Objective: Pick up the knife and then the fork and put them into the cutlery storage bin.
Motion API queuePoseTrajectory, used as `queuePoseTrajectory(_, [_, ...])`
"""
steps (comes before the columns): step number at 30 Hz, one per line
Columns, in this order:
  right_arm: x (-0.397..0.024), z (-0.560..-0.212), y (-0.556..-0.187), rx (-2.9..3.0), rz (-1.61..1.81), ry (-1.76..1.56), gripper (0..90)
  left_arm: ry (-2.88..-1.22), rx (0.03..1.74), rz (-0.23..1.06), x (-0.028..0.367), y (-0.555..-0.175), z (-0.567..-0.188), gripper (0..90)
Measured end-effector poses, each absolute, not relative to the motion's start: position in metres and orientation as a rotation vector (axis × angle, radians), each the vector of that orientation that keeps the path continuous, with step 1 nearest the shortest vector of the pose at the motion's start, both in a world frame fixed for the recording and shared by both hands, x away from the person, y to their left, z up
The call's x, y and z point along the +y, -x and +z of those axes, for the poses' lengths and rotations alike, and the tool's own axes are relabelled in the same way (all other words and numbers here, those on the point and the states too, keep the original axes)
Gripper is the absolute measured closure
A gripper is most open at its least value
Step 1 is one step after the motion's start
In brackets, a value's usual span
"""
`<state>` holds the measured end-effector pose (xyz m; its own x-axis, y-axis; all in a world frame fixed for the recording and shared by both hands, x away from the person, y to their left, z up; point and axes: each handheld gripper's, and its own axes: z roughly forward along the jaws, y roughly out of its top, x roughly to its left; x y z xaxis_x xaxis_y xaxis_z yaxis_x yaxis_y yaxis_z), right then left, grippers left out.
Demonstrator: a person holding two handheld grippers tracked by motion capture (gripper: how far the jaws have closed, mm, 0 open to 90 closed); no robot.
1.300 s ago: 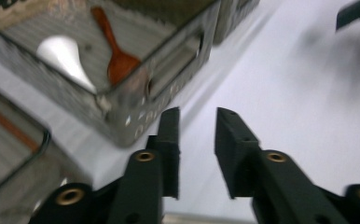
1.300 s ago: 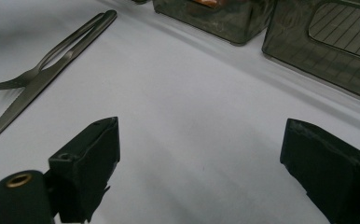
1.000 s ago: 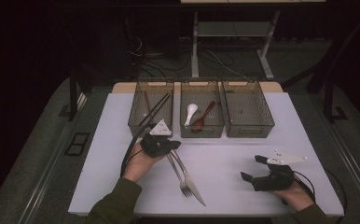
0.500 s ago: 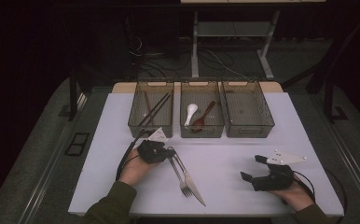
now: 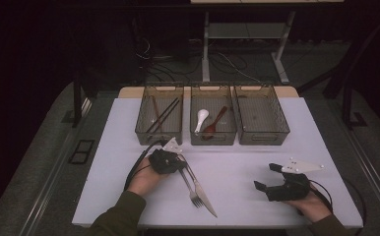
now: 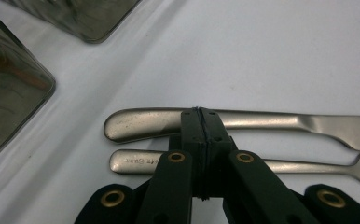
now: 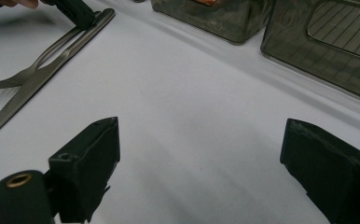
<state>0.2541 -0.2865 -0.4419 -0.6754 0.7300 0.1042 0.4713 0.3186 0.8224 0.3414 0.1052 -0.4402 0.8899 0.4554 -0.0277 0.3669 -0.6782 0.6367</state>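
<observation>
The long silver metal knife (image 5: 201, 192) lies flat on the white table (image 5: 237, 162), just beside a silver metal fork (image 5: 190, 188). The 2 lie side by side, almost touching. Their handles point up toward the 3 see-through bins (image 5: 212, 120) at the far edge, and their tips point down toward the person.

The left gripper (image 6: 201, 122) is right at the handle ends. Its black jaws are squeezed tight together with nothing between them. Their tip sits over the knife handle (image 6: 141, 123), with the fork handle (image 6: 136, 162) just below it in the left gripper view. So the left hand (image 5: 146, 178) is much nearer to the knife.

The right gripper (image 5: 268, 180) rests well apart, on the other side of the table. Its jaws stand wide apart and hold nothing.

To pick up the knife, the left jaws would likely have to spread first and then close across the thin handle, not along it.
</observation>
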Motion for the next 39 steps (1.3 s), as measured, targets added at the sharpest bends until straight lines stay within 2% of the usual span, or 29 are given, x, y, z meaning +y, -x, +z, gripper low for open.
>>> queuePoseTrajectory(6, [-0.287,-0.442,-0.254,2.3,1.291,-1.083,12.2,-2.411,0.585,0.179,0.109,-0.339,-0.439,89.8])
queuePoseTrajectory(12, [-0.287,-0.442,-0.254,2.299,1.288,-1.083,12.2,-2.426,0.579,0.181,0.129,-0.331,-0.437,89.8])
queuePoseTrajectory(25, [-0.286,-0.442,-0.254,2.301,1.283,-1.086,12.2,-2.403,0.63,0.142,0.169,-0.292,-0.437,89.8])
queuePoseTrajectory(33, [-0.286,-0.442,-0.254,2.298,1.281,-1.088,12.2,-2.394,0.649,0.073,0.183,-0.268,-0.436,89.8])
queuePoseTrajectory(39, [-0.285,-0.443,-0.255,2.303,1.276,-1.082,12.2,-2.316,0.565,0.091,0.18,-0.264,-0.431,87.7])
